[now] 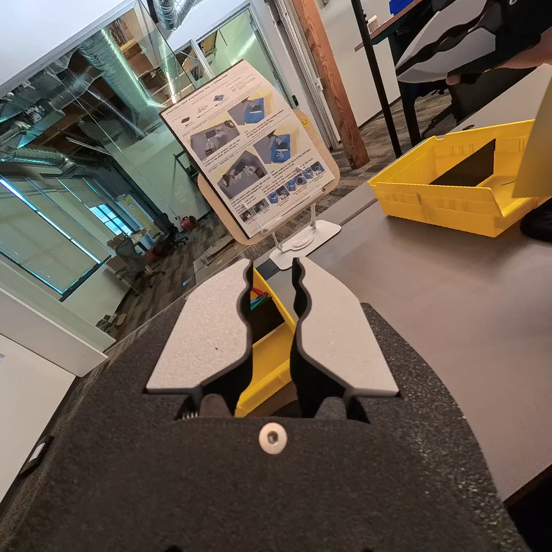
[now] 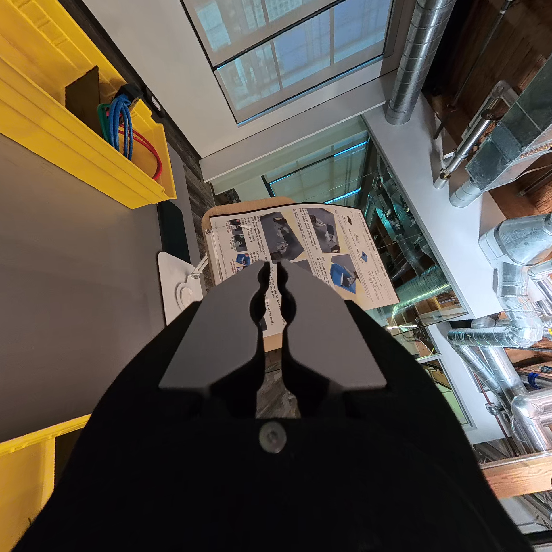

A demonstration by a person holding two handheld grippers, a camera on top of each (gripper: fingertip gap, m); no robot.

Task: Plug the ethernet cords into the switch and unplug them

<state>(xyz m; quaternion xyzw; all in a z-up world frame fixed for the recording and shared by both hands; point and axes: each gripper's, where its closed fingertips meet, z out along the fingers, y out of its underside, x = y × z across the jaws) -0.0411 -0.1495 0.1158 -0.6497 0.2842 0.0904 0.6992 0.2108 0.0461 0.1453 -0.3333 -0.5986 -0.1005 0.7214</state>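
Blue, green and red ethernet cords [image 2: 122, 125] lie looped in a yellow bin [image 2: 68, 143] at the upper left of the right wrist view. A dark blocky thing [image 2: 131, 91] sits at their far end; I cannot tell if it is the switch. The same cords [image 1: 258, 296] and bin [image 1: 270, 352] show between my left gripper's fingers. My left gripper [image 1: 272, 263] is open and empty above that bin. My right gripper [image 2: 274, 264] is empty, its jaws almost together, raised in front of the instruction sheet. It also shows at the top right of the left wrist view [image 1: 442, 44], held by a hand.
A second yellow bin [image 1: 433, 197] with a black divider stands at the right on the grey table [image 1: 418, 313]; its corner also shows [image 2: 27, 457]. An instruction sheet on a stand [image 1: 248, 149] with a white base [image 1: 301, 242] sits at the table's far edge. Across from one pair of fingers to the other is roughly 35 cm.
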